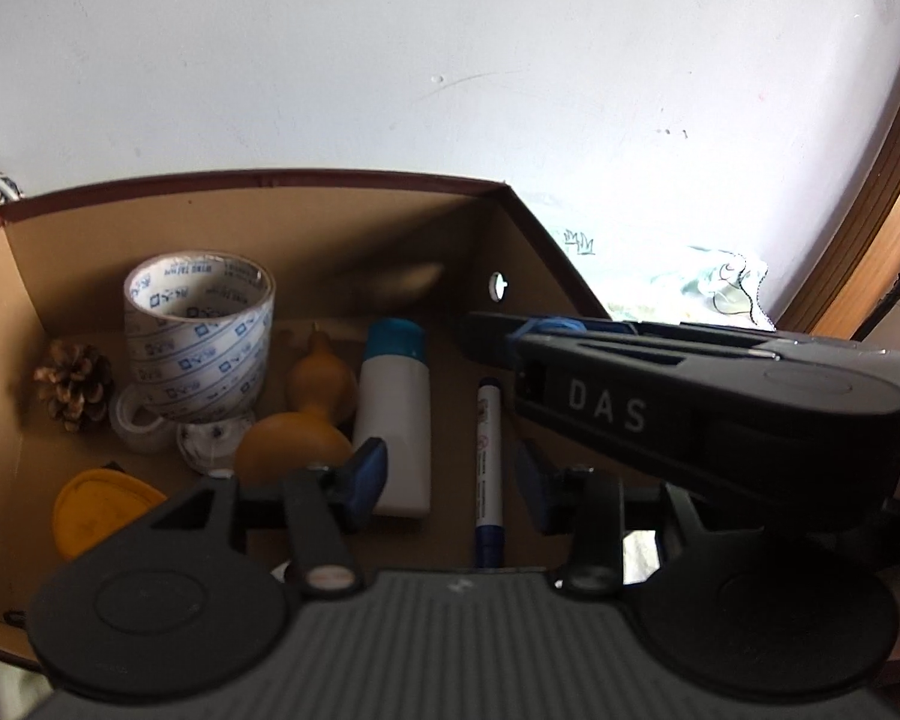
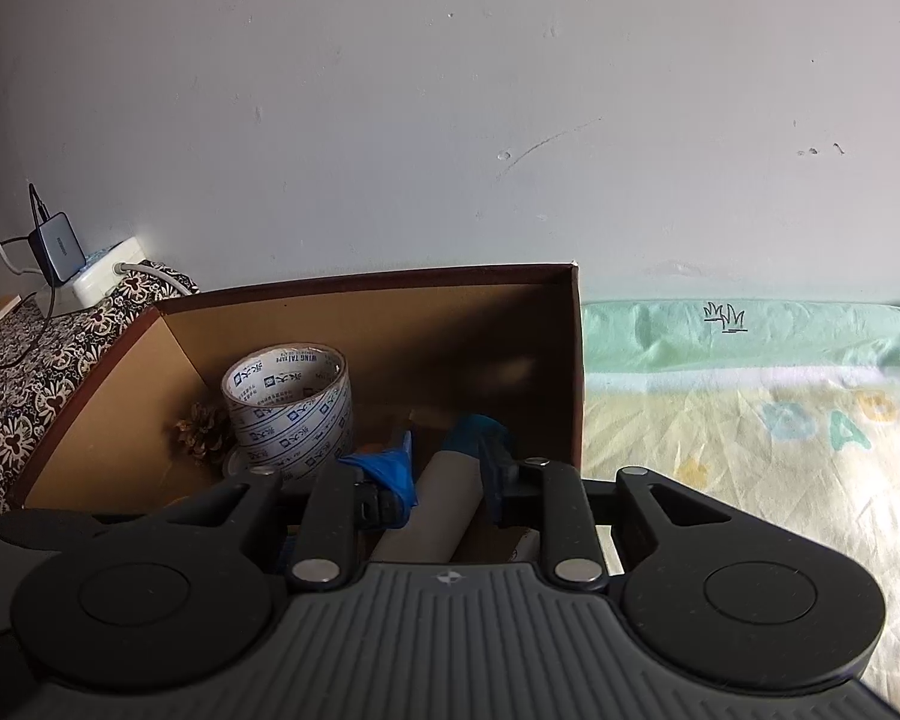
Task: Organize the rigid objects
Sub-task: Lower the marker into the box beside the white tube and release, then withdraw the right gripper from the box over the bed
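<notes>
White wall behind cardboard box (image 1: 258,276); left hand-held gripper (image 1: 450,483) spread above it, right hand-held gripper (image 2: 447,474) spread around the white bottle (image 2: 432,516).

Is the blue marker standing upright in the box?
No. In the left wrist view the blue marker lies flat on the floor of the cardboard box, beside the white bottle, which also lies flat.

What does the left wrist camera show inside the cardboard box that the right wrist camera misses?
Only the left wrist view shows the tan double-bulbed gourd, the blue-capped marker pen and the flat yellow disc. Only the right wrist view shows the grey charger plugged into a white power strip. Both show the brown cardboard box, the printed white tape roll and the brown pinecone.
</notes>
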Motion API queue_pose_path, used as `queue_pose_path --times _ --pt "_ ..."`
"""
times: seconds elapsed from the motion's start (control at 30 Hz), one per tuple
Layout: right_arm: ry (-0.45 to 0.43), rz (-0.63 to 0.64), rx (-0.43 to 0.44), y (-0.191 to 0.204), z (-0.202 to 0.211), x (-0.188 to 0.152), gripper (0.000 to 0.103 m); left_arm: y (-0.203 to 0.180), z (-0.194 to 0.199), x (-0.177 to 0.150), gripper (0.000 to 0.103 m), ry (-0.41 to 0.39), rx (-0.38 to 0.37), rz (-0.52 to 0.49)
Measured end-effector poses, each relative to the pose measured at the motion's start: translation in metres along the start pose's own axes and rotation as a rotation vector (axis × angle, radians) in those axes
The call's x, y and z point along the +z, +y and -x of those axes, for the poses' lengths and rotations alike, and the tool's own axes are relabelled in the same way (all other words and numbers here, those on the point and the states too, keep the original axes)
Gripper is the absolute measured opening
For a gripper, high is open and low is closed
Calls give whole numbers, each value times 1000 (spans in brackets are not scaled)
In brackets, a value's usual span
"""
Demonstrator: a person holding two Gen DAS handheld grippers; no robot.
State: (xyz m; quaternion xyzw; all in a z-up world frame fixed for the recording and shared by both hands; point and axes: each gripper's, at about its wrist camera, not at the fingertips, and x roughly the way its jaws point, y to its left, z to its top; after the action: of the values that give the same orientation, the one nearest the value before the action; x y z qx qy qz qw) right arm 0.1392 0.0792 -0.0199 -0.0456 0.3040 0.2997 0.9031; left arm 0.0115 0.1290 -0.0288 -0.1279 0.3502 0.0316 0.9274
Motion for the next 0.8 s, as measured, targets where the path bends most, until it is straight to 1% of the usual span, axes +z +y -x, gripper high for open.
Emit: queue_pose_path --times 0.13,0.33,0.47,0.6,0.8 --pt "-6 7 -42 0 9 -1 8 -6 14 -2 44 -18 38 -29" --pt "-22 -20 -56 -6 27 -5 9 -14 37 -9 47 -46 75 -35" --pt "-35 -44 -44 -9 41 -9 9 -19 55 -14 49 -69 106 -48" --pt "-55 -48 -39 -8 54 -14 10 -22 74 -21 52 -88 125 -53" --pt "-71 -64 -61 -12 74 -24 11 -27 90 -30 54 -85 127 -45"
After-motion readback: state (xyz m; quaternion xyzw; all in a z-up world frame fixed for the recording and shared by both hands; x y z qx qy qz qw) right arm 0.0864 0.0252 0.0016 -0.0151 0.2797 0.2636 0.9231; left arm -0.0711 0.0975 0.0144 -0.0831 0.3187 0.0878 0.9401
